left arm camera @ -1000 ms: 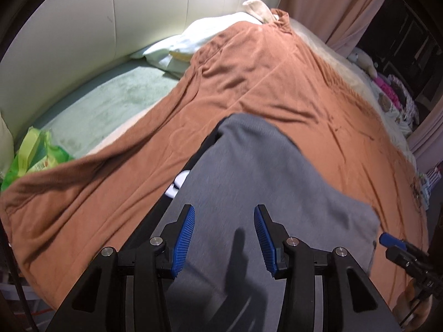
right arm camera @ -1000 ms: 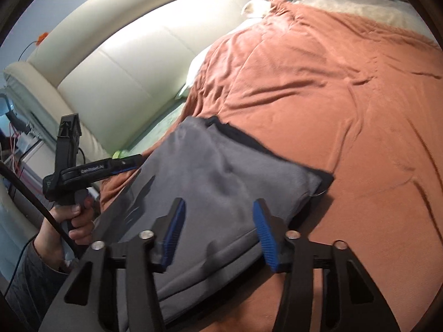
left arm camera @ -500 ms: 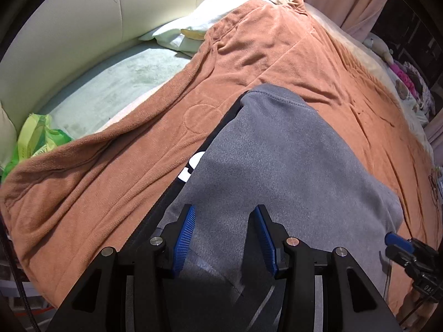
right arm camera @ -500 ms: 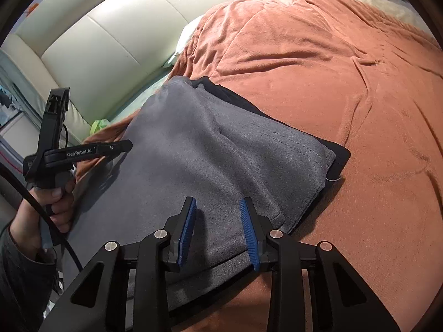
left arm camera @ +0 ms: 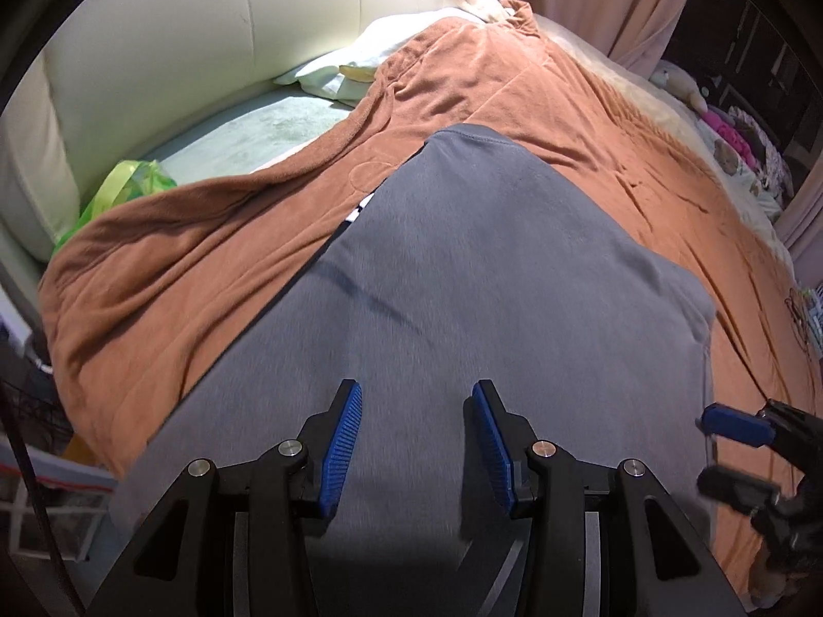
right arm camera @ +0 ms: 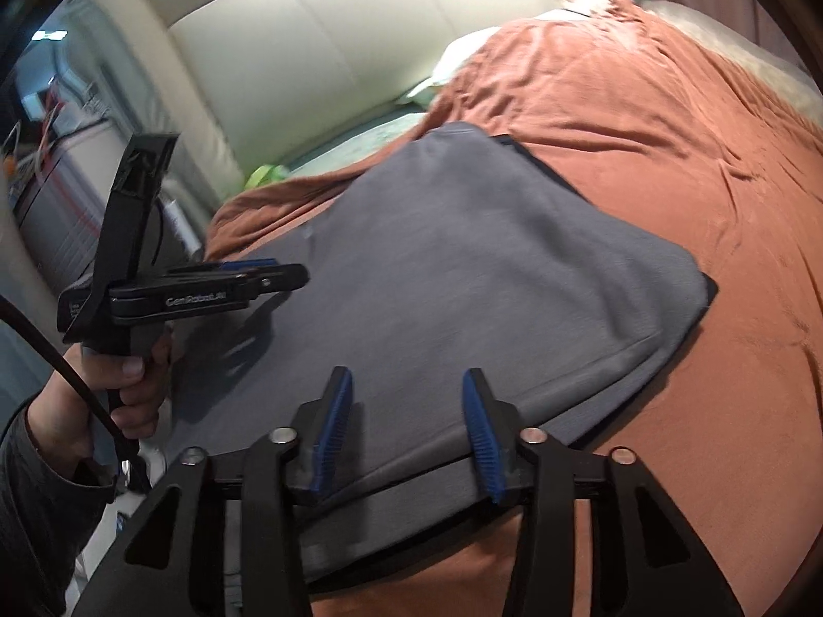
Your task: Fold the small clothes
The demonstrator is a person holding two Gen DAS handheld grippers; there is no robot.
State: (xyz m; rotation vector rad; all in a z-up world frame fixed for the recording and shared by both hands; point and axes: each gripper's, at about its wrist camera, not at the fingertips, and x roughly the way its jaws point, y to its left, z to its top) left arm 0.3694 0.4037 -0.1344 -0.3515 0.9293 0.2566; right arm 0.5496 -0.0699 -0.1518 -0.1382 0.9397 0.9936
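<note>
The grey garment (right arm camera: pixel 463 277) lies spread on the rust-brown blanket (right arm camera: pixel 668 154), towards the bed's near edge and its headboard-side corner, with a darker layer peeping out along its far and right borders; one garment, as far as I can tell, though that dark rim could be a second piece — I cannot say.

The right gripper (right arm camera: pixel 406 427) hovers over the garment's near hem, its jaws having just been opening; they stand moderately apart now, with cloth under them but nothing pinched. The left gripper (left arm camera: pixel 416 442) hangs over the cloth's middle, fingers likewise at a middling gap, gripping nothing.

What might go amiss, to my eye: the fabric is soft and layered, so a pinch at the hem could catch only the top ply and leave the dark under-layer behind, making a crooked fold; or the pads might bite into the plush blanket too and drag it along — that would ruck the whole surface. With the garment so near the bed's edge, a careless pull could slide it off.

Counted: two grippers; one blanket; one pillow (left arm camera: pixel 360 56) at the headboard (left arm camera: pixel 180 25); one green bag (left arm camera: pixel 118 190) by the left edge.
</note>
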